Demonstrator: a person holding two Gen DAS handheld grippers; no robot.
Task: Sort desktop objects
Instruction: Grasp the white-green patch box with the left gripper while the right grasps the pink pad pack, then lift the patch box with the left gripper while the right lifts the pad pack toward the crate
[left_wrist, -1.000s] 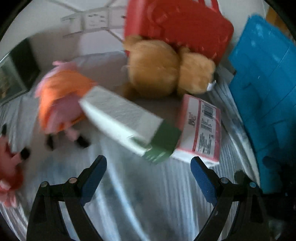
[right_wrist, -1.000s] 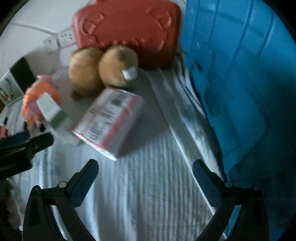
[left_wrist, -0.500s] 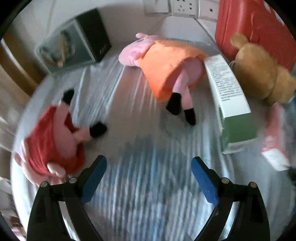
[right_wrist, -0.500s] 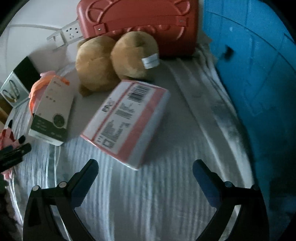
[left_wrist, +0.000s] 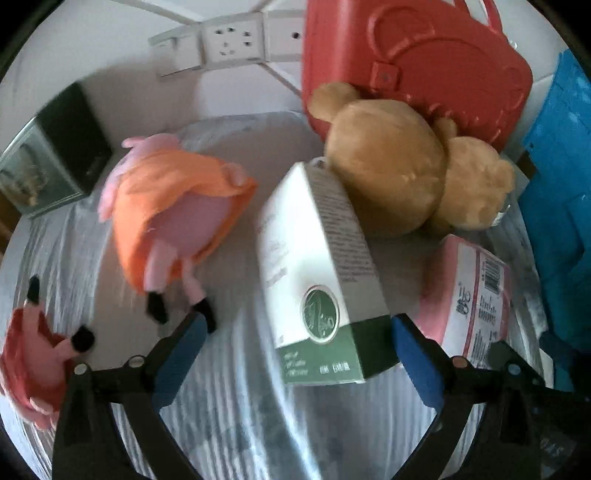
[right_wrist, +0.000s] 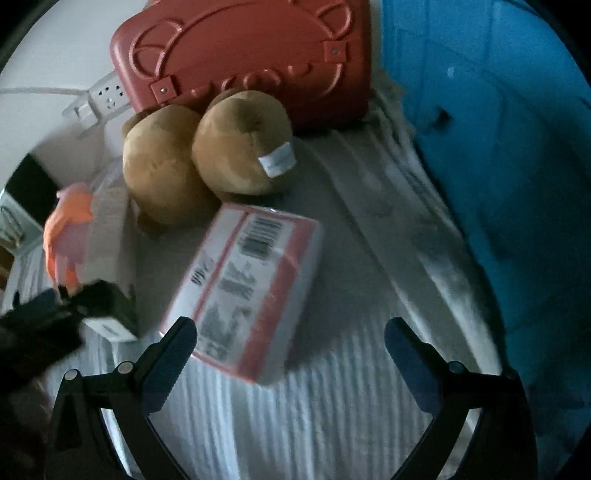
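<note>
A white box with a green end lies tilted between the fingers of my left gripper, its far end against a brown plush bear. The jaws are opening. The right pad is at the box's green corner and the left pad is well clear of it. My right gripper is open over the striped cloth, and a pink-and-white barcoded box lies just ahead, near its left finger. In the right wrist view the left gripper shows dark and blurred at the green-ended box.
A pig plush in an orange dress and one in red lie to the left. A red moulded case stands behind the bear, a blue bin is on the right, and a power strip and a dark framed box are at the back.
The left view swung left over the pig plushes, then back right, and the green-ended box now sits close between its fingers. The right gripper has moved closer to the pink box.
</note>
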